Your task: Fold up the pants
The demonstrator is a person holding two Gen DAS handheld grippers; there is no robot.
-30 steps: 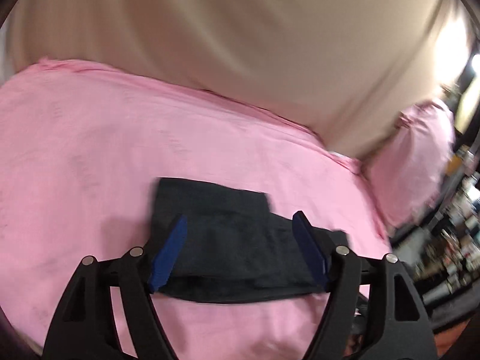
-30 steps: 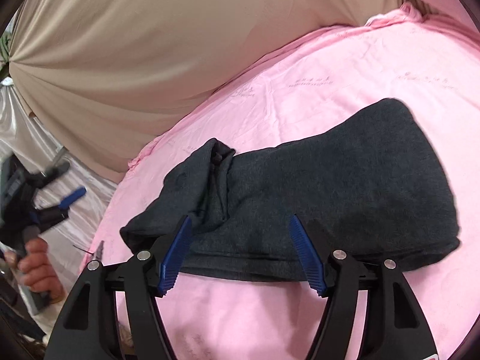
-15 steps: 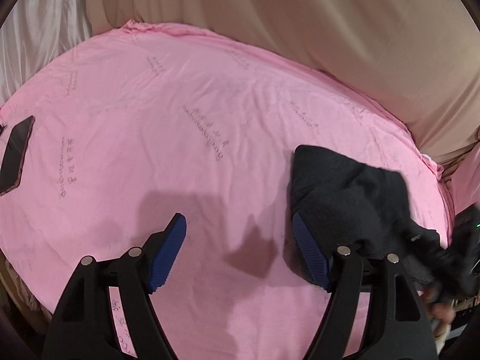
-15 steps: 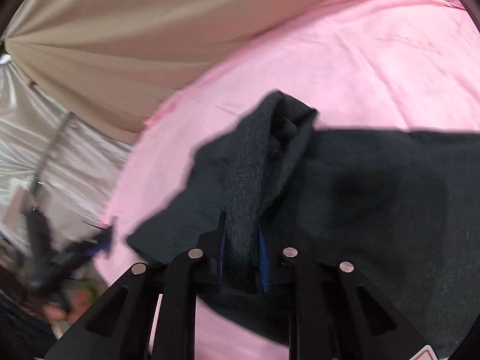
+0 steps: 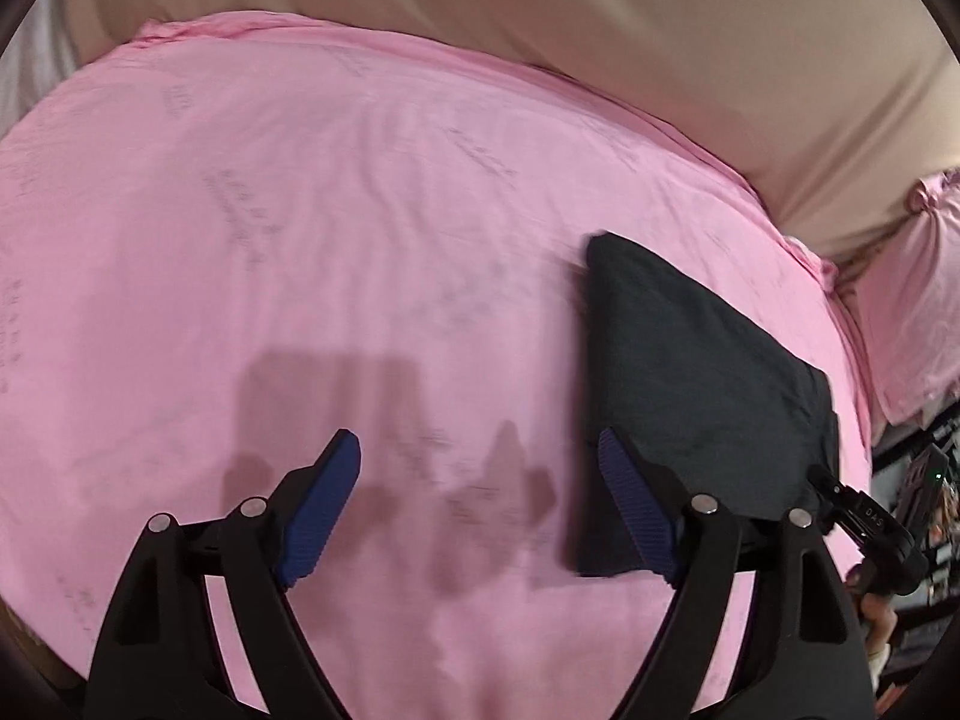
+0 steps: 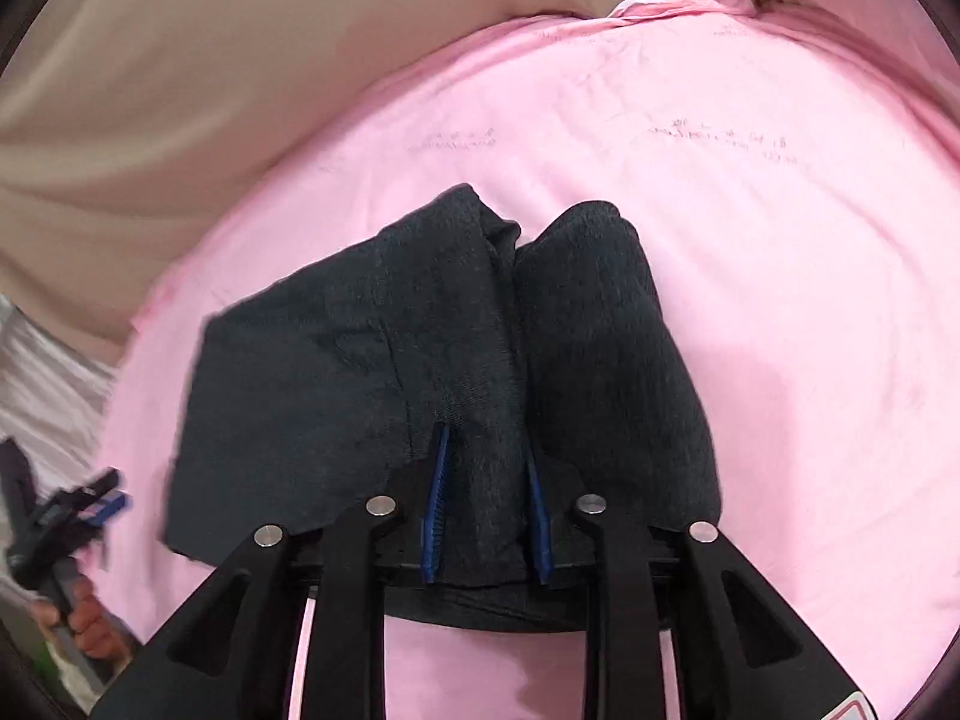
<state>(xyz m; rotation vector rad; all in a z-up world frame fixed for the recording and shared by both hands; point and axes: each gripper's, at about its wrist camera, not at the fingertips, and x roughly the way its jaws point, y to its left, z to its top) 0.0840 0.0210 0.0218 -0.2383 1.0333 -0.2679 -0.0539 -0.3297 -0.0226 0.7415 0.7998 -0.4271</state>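
Note:
The dark grey pants [image 6: 432, 348] lie folded in a thick bundle on the pink sheet [image 6: 750, 240]. My right gripper [image 6: 489, 480] is shut on a bunched ridge of the pants at their near edge. In the left wrist view the pants [image 5: 696, 378] lie at the right, with the right gripper's body [image 5: 876, 534] at their far right edge. My left gripper [image 5: 474, 480] is open and empty above bare sheet [image 5: 300, 210], its right finger beside the pants' left edge.
A beige curtain [image 6: 210, 60] hangs behind the bed. A pink pillow [image 5: 912, 300] lies at the far right. My left gripper and the hand holding it [image 6: 66, 540] show at the right wrist view's lower left, off the bed's edge.
My right gripper closed on a fold of the pants and keeps its grip as the bundle shifts. My left gripper swung away from the pants to bare sheet on their left and stays open.

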